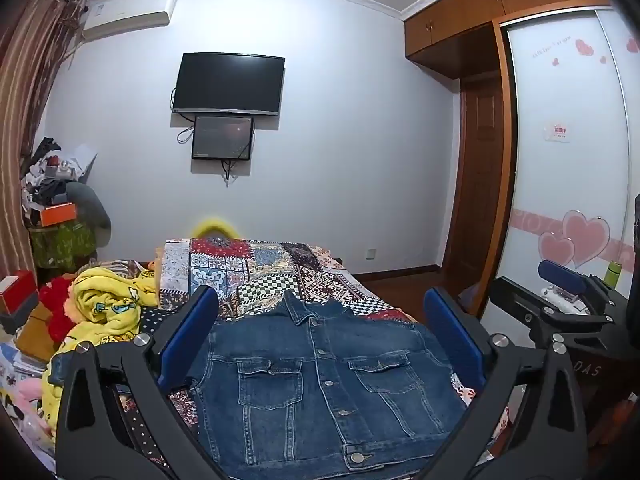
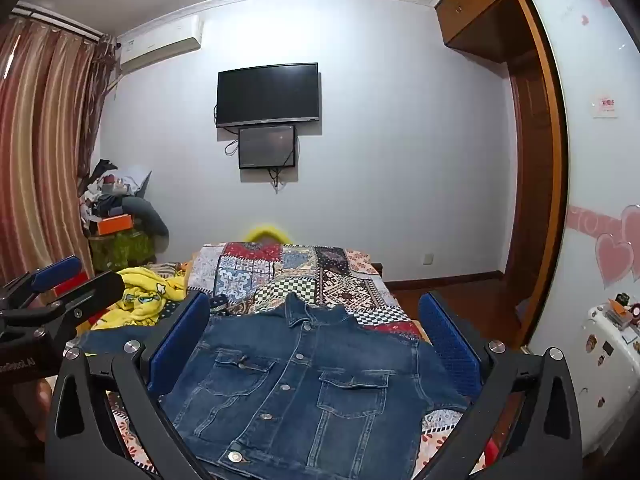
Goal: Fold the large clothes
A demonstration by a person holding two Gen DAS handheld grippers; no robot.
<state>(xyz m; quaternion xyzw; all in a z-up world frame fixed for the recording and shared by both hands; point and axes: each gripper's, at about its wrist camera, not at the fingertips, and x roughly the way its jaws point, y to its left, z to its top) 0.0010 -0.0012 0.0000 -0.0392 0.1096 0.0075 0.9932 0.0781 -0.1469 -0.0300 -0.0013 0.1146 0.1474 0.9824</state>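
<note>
Poised at the very start of folding, left gripper (image 1: 318, 328) and right gripper (image 2: 314, 330) both spread wide and empty above the buttoned blue denim jacket (image 1: 320, 392) lying flat, front up, on the patchwork bedspread (image 1: 256, 268), collar pointing away, long axis running collar-to-hem; next, probably reaching down to pinch a side edge.

left tool (image 1: 318, 330) | black frame | blue pads (image 1: 188, 330) | silver screws
</note>
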